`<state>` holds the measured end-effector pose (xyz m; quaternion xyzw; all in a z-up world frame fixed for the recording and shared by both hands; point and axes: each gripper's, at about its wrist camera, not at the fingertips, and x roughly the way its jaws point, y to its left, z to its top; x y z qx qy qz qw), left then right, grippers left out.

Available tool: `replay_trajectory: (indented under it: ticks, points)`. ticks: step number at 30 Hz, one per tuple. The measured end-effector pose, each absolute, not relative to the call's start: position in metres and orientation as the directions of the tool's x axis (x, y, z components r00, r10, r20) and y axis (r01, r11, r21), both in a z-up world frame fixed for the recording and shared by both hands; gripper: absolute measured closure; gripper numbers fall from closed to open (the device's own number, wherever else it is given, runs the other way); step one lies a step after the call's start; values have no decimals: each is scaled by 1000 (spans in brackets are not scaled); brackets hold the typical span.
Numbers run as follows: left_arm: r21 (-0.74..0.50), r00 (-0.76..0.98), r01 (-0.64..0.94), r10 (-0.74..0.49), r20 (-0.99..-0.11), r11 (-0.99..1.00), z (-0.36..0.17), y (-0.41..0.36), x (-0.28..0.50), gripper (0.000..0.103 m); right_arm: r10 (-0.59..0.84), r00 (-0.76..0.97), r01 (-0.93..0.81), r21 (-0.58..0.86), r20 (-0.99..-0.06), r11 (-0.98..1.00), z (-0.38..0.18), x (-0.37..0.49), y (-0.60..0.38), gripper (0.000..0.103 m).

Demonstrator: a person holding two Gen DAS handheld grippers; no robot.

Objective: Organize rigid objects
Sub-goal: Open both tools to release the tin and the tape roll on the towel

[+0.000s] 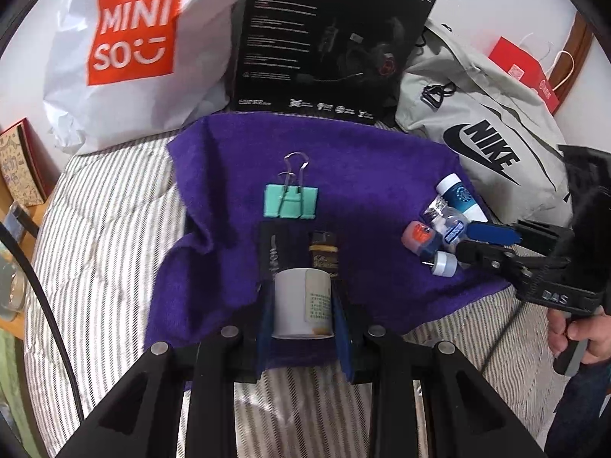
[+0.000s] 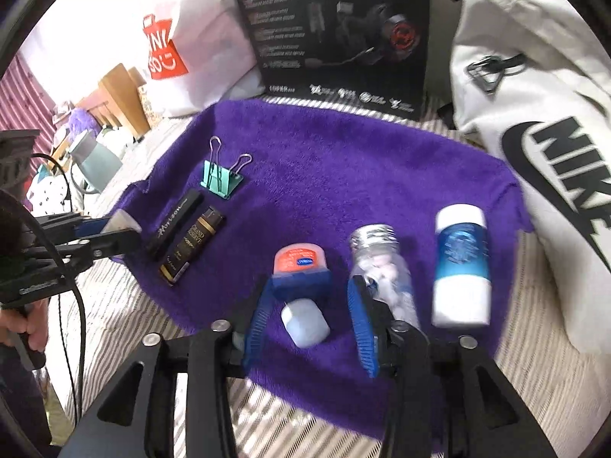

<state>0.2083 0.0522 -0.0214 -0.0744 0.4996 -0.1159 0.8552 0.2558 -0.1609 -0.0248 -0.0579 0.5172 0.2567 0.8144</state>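
A purple towel [image 1: 362, 160] [image 2: 343, 160] lies on the striped bed. My left gripper [image 1: 303, 305] is shut on a white cylindrical jar [image 1: 301, 303], which also shows in the right wrist view [image 2: 124, 223]. Ahead of it lie a black tube [image 2: 173, 225], a brown "Grand Reserve" tube [image 2: 194, 244] and a teal binder clip [image 1: 291, 200] [image 2: 221, 179]. My right gripper [image 2: 311, 313] is open around a small pale blue jar [image 2: 305, 322], behind an orange-lidded jar [image 2: 301, 263]. A clear bottle [image 2: 382, 267] and a blue-and-white bottle [image 2: 462, 267] lie to the right.
A Miniso bag [image 1: 130, 45], a black headset box [image 1: 328, 38] and a grey Nike bag [image 1: 485, 126] line the back of the bed. A red paper bag [image 1: 523, 72] stands at far right. Wooden furniture [image 2: 118, 99] is at left.
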Motion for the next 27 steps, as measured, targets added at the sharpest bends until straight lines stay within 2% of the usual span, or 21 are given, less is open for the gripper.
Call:
replay_trajectory:
  ticks: [12, 27]
  points:
    - [-240, 462, 196, -305, -833, 951, -28, 7, 249, 76, 364, 386, -405, 199, -848, 892, 4, 207, -216, 57]
    - [-148, 456, 183, -217, -863, 972, -53, -18, 290, 76, 363, 368, -360, 229, -856, 904, 0, 177, -248, 56]
